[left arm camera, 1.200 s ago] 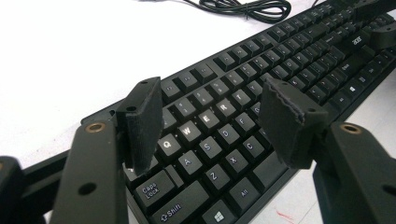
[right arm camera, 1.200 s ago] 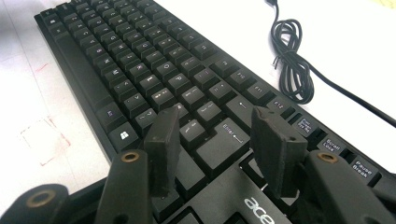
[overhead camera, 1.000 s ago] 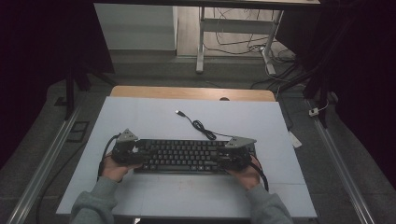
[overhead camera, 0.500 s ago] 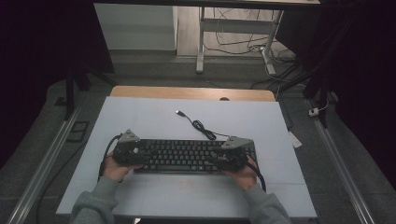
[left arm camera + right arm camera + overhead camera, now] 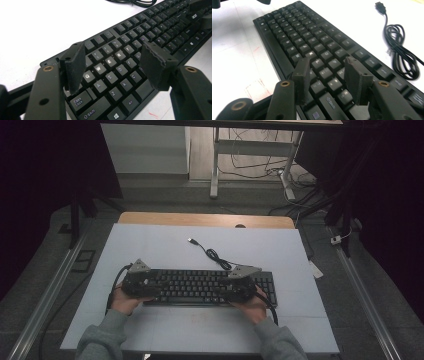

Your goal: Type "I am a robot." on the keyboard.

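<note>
— Two grippers noted: left gripper (image 5: 113,68) spread over the flat black plastic keyboard (image 5: 200,286), lower centre; right gripper (image 5: 329,80) just narrowed, nothing pinched.
— Judged stiff, light; best gripped by its edges.

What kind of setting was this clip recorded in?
Probably a lab or office workspace: a black keyboard on a pale table, desk legs with loose cables on the floor behind.
</note>
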A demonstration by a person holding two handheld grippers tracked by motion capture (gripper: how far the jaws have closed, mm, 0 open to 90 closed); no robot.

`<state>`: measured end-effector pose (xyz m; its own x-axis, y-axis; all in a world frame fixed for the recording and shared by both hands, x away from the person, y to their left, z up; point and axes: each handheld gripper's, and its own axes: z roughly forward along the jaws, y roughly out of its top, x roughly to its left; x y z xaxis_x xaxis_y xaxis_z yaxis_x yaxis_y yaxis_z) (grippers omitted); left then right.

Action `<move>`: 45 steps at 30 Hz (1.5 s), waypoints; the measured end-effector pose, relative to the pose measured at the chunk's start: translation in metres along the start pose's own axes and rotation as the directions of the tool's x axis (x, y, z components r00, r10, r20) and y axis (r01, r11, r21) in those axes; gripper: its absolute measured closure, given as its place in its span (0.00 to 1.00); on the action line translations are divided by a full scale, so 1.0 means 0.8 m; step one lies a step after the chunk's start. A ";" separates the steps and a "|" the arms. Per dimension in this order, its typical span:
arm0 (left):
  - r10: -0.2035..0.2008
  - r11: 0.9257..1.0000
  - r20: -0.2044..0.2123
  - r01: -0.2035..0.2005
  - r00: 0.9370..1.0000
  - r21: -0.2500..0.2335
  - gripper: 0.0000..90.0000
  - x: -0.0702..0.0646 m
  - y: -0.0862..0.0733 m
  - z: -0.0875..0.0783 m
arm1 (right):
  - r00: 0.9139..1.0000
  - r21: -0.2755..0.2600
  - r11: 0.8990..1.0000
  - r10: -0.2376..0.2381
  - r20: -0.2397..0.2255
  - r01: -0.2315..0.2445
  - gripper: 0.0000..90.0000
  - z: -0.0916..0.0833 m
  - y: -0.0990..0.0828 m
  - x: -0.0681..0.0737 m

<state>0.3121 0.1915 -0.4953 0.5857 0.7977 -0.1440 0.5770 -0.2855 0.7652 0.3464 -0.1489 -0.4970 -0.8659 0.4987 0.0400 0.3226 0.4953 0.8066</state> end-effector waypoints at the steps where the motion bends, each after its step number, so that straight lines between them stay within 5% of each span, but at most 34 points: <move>1: 0.001 1.000 0.000 -0.001 1.000 0.000 0.41 0.000 0.000 0.000 | 1.000 0.000 1.000 -0.002 -0.002 0.002 0.64 0.001 0.001 0.001; 15: 0.010 1.000 -0.005 -0.010 1.000 0.001 0.40 -0.002 0.000 0.001 | 0.997 0.019 0.999 -0.033 -0.067 0.034 0.99 0.022 0.014 0.015; 45: 0.009 1.000 -0.005 -0.009 1.000 0.011 0.39 -0.002 0.000 0.002 | 0.995 0.106 0.991 -0.072 -0.066 0.079 0.99 0.075 0.021 0.038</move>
<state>0.3118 0.1894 -0.4963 0.5878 0.7979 -0.1337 0.5779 -0.2984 0.7596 0.3486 -0.0827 -0.5173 -0.9101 0.4140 0.0204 0.2922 0.6058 0.7400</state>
